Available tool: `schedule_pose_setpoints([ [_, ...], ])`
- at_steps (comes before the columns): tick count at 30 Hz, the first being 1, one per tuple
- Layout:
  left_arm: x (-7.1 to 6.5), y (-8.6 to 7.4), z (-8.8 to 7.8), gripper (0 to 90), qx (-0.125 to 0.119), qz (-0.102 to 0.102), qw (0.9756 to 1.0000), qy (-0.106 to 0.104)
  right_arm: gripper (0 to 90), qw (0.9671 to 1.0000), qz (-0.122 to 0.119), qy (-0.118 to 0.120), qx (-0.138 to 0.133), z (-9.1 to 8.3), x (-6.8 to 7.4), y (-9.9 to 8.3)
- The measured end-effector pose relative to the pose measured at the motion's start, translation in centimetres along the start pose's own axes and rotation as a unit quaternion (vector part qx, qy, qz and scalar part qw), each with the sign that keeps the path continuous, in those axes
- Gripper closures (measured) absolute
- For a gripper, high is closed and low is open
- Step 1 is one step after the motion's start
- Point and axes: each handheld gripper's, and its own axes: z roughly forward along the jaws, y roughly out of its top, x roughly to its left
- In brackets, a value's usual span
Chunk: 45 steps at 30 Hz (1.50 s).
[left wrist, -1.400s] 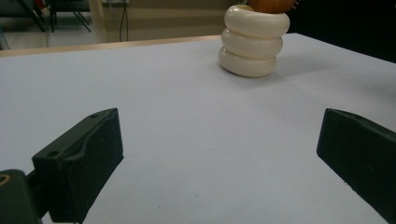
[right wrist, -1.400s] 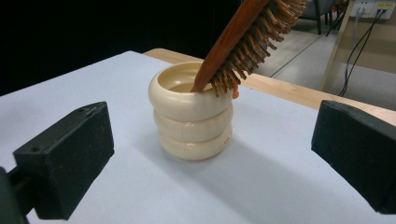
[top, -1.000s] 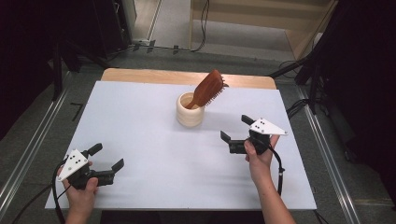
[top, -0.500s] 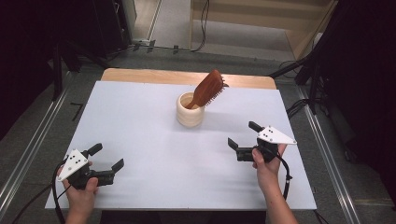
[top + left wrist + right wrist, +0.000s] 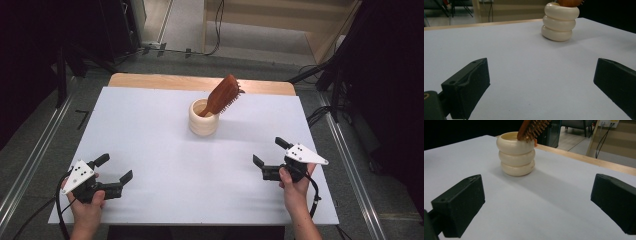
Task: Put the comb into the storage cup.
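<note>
A white-topped table [image 5: 150,150] carries a cream ribbed cup [image 5: 204,118] toward its far middle, made of three stacked rounded rings. A brown wooden hairbrush [image 5: 223,94] stands in the cup handle-down, its head leaning up and to the right over the rim, bristles facing right. In the right gripper view the cup [image 5: 516,153] sits ahead and to the left, the bristles of the hairbrush [image 5: 534,128] showing above its rim; in the left gripper view the cup [image 5: 559,22] stands far ahead and right of centre.

The left gripper [image 5: 116,168] rests low at the near left corner of the table, held in the person's left hand [image 5: 89,206], its jaws spread wide with nothing between them — only bare white surface shows there in the left gripper view. The right gripper [image 5: 270,152] is at the near right, held in the right hand [image 5: 295,182], its jaws likewise released and empty. Both grippers are well apart from the cup and from each other.

A strip of light wood [image 5: 150,81] edges the table's far side — beyond it lies grey floor with cables [image 5: 218,20].
</note>
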Motion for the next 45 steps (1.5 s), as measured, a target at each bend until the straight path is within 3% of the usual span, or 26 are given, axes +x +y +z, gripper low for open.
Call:
schedule_pose_setpoints([
  [24, 0.0, 0.0, 0.0, 0.4, 0.001, 0.001, 1.0, 0.002, 0.0, 0.9997, 0.011, -0.023, 0.005, -3.0, -1.8, -2.5],
  [45, -0.1, 0.0, 0.0, 0.4, 0.002, 0.001, 1.0, 0.005, 0.0, 0.9981, 0.037, -0.048, 0.008, -6.4, -3.5, -5.0],
])
